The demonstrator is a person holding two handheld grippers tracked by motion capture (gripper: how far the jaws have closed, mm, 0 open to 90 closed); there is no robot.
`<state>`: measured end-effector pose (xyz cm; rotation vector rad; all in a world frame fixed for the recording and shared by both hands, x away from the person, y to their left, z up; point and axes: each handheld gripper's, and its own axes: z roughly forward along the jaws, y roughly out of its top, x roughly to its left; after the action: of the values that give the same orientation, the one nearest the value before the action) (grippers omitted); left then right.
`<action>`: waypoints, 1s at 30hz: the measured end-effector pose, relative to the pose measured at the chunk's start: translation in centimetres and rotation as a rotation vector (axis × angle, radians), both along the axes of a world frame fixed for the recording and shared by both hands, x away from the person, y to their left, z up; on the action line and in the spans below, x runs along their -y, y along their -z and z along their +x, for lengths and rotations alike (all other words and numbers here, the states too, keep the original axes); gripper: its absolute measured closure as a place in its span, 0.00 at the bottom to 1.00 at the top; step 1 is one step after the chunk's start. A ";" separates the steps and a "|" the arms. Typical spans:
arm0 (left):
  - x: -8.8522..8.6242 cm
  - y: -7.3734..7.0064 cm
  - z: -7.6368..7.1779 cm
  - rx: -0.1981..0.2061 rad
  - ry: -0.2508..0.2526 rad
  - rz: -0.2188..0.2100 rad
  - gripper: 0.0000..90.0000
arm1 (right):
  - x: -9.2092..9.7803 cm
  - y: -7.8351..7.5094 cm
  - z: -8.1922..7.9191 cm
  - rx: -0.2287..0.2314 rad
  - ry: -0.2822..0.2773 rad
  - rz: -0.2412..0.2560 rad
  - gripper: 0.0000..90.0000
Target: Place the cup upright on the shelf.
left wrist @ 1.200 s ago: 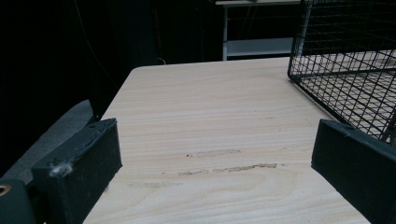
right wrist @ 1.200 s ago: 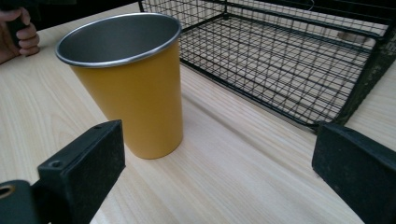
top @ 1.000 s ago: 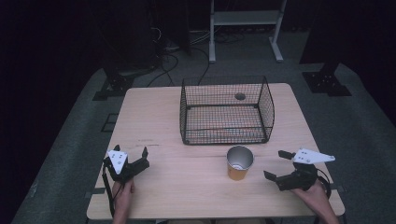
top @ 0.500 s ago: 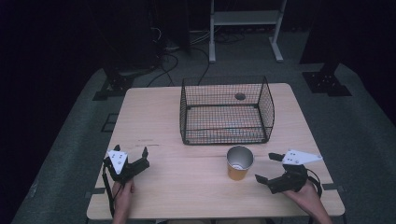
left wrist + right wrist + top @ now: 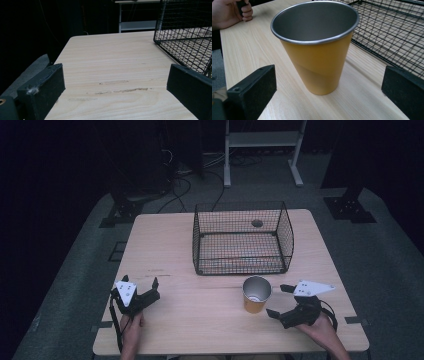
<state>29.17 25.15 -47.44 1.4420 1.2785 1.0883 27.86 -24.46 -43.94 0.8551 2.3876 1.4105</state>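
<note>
- High view: right gripper (image 5: 282, 301) sits with jaws wide apart just beside the yellow cup (image 5: 256, 294), which stands upright ahead of its tips and just short of the wire basket (image 5: 242, 239). Coming in too fast could let one jaw knock the rim and tip the cup toward the basket wall. Against the frame a second ago, this gripper has slid closer to the cup; cup and basket have not moved.
- High view: left gripper (image 5: 142, 292) rests well off to the far side, jaws apart, holding nothing, unchanged from that earlier frame.
- Left gripper view: bare table (image 5: 112, 65) lies between the spread jaws, with the basket (image 5: 186, 32) ahead and off to one side; little risk here unless it swings into the mesh.
- Right gripper view: the cup (image 5: 318, 47) stands between the open jaws but ahead of them, untouched. It tapers downward, so a low or off-centre squeeze might pinch it out or tilt it.
</note>
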 end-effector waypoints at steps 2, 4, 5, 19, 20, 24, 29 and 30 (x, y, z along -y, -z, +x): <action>0.0 0.0 0.0 0.000 0.000 0.000 0.01 | -0.2 0.0 0.0 -0.002 -0.001 -0.003 0.00; 0.0 0.0 0.0 0.000 0.000 -0.001 0.01 | -0.6 0.1 0.1 -0.003 -0.008 -0.005 0.00; 0.0 0.0 0.0 0.000 0.000 0.000 0.01 | -0.7 0.1 0.2 -0.004 -0.009 -0.005 0.00; 0.0 0.0 0.0 0.001 0.001 -0.002 0.01 | -2.8 0.4 1.1 -0.014 -0.040 -0.027 0.00; 0.0 0.0 0.0 0.001 0.001 -0.002 0.01 | -2.8 0.4 1.1 -0.014 -0.040 -0.027 0.00; 0.0 0.0 0.0 0.001 0.001 0.000 0.01 | -3.3 0.5 1.5 -0.013 -0.036 -0.023 0.00; 0.0 0.0 0.0 0.001 0.001 -0.002 0.01 | -3.7 0.7 1.9 -0.015 -0.029 -0.030 0.00; 0.0 0.0 0.0 0.001 0.002 -0.001 0.01 | -3.8 0.7 1.9 -0.013 -0.028 -0.031 0.00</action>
<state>29.18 25.16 -47.44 1.4412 1.2768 1.0872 29.79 -20.64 -44.63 0.8286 2.4341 1.3782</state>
